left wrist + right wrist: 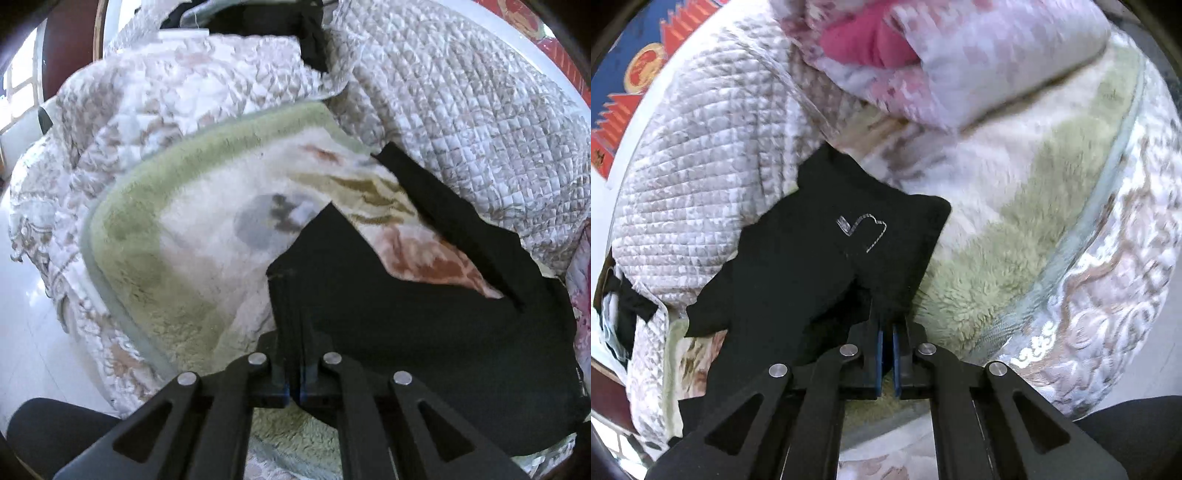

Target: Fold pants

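Left gripper (295, 343) pinched tight on black pants (406, 325) edge, pants spread rightward over fleece blanket (177, 229), quilt (461, 110) behind, right gripper (887, 325) clamped on pants (812, 258) corner, stitched logo (864, 232) showing, pink pillow (960, 55) beyond.

one black pants (424, 332), one fleece blanket (184, 229), one quilted cover (461, 110), one pink pillow (960, 55), two grippers.

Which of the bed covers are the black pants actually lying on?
The fluffy green-edged blanket. The black pants lie on its cream pile; the grey quilted bedspread sits bunched behind them.
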`<act>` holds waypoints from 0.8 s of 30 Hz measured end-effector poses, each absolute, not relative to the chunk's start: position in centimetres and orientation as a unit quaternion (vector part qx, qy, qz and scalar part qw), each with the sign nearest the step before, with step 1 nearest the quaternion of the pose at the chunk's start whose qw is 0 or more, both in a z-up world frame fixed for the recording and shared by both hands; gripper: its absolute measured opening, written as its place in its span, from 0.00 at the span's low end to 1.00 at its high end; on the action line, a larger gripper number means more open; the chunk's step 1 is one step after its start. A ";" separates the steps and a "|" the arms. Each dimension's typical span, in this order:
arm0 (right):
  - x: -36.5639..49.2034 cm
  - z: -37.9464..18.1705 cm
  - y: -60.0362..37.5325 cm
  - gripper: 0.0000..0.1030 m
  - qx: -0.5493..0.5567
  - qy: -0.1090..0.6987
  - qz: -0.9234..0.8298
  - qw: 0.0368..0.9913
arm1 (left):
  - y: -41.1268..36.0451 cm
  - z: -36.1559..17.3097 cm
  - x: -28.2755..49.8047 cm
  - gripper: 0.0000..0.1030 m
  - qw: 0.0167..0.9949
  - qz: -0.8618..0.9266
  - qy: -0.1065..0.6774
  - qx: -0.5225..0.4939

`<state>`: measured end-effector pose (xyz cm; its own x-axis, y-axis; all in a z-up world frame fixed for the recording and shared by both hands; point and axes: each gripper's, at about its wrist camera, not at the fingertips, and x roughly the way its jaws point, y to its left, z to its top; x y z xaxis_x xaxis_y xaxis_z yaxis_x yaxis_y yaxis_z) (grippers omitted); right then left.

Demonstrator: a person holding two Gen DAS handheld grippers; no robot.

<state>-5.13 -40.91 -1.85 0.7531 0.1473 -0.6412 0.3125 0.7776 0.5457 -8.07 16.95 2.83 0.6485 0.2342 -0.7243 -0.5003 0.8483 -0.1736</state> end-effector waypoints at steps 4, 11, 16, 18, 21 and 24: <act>-5.0 -2.5 -41.2 0.02 0.328 0.364 -0.055 0.870 | 17.0 2.8 -8.9 0.04 0.889 0.212 0.364 -0.180; -5.1 -2.8 -40.9 0.16 0.323 0.380 -0.068 0.864 | 17.0 2.0 -8.8 0.09 0.878 0.219 0.389 -0.172; -7.2 0.6 -40.6 0.26 0.275 0.332 -0.124 0.894 | 18.3 4.4 -10.3 0.08 0.878 0.295 0.347 -0.148; -7.6 2.2 -40.2 0.26 0.245 0.303 -0.135 0.911 | 18.2 5.2 -10.2 0.09 0.889 0.286 0.332 -0.135; -5.7 3.0 -38.1 0.27 0.202 0.312 -0.070 0.926 | 16.6 5.6 -8.0 0.16 0.908 0.202 0.340 -0.138; -2.6 2.8 -34.9 0.27 0.172 0.349 0.020 0.921 | 14.9 5.6 -5.1 0.35 0.921 0.125 0.349 -0.123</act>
